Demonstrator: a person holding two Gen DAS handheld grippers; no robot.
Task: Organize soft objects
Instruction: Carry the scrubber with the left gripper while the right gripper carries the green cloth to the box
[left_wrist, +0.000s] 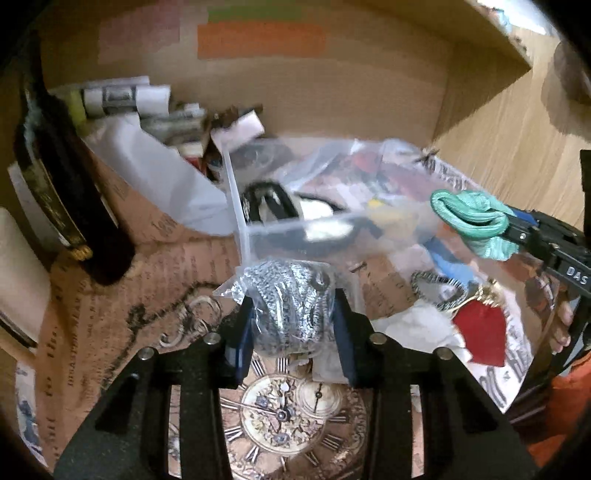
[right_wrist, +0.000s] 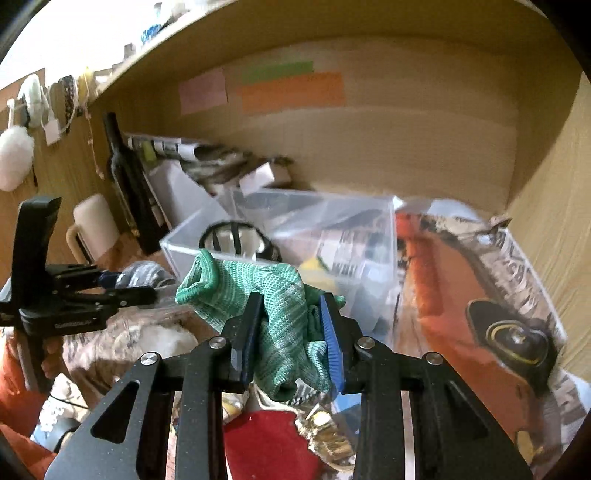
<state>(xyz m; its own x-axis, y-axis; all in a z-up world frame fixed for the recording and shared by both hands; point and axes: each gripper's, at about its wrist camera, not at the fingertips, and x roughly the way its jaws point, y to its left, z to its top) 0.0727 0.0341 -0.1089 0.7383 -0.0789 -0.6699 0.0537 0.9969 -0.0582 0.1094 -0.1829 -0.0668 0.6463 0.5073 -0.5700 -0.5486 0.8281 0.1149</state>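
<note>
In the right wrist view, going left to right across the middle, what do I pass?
White pompom → left hand-held gripper holding a grey knit item in plastic → dark bottle → green knit cloth in the right hand-held gripper → clear plastic bin → orange printed bag.

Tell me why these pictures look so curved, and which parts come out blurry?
Both views use fisheye lenses, so the shelf edges bow and the corners go black. Left wrist view: the clear bin is smeared, while the left gripper and its grey bag stay sharper. Right wrist view: the green sock in the right gripper is crisp, the bin behind soft.
</note>
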